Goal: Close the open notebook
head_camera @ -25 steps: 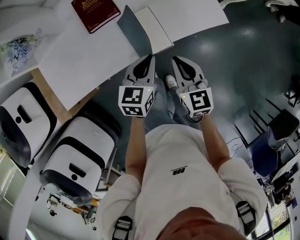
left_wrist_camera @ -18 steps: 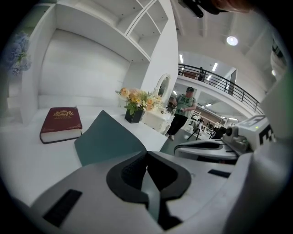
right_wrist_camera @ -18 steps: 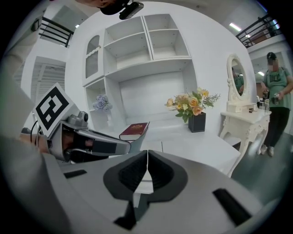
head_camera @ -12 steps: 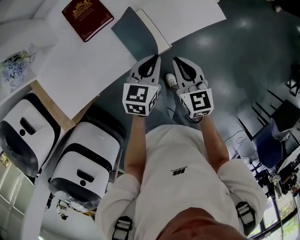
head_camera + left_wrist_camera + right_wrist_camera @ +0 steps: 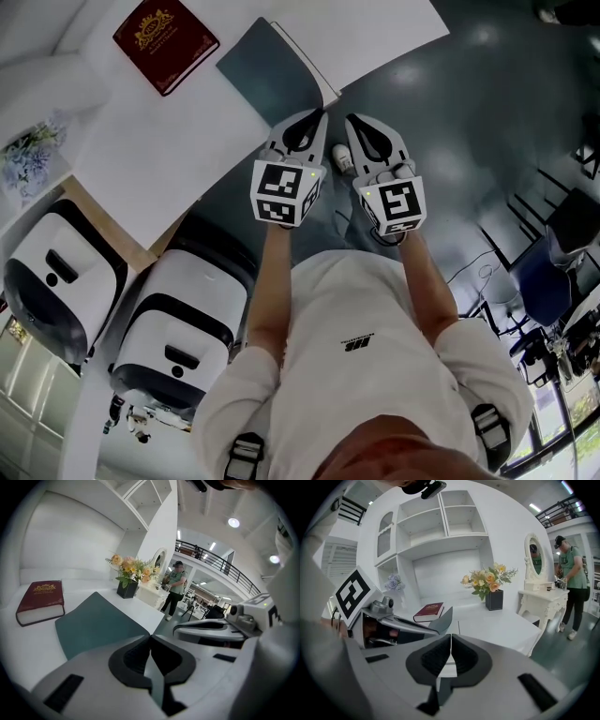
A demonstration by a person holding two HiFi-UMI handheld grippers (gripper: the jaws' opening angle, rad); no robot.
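1. Two bare forearms (image 5: 269,281) reach straight ahead, side by side, from a white T-shirt.
2. The grey plastic left gripper (image 5: 316,115) and the matching right gripper (image 5: 355,121) sit level and close together. They are over the dark grey floor (image 5: 469,141), noses pointing at the edge of the white table (image 5: 169,131).
3. Both grippers are clenched on nothing: each gripper's own view shows its black pads pressed tip to tip.
4. The open notebook with a dark teal cover (image 5: 264,73) lies at the table's near edge, just ahead of the left gripper. Its cover is tilted up and its white pages are to the right. A dark red hardback book (image 5: 166,33) lies farther in, apart from it.
5. Compared with a second ago, the left gripper's nose has edged toward the right gripper and nearer the notebook's near corner. The right gripper holds the same spot, while the table and both books have slid toward the upper left of the head view.
6. The hands are hidden behind the black-and-white marker cubes (image 5: 286,192). In the left gripper view the gripper's body covers the cover's near edge. Whether the nose touches the notebook cannot be told.
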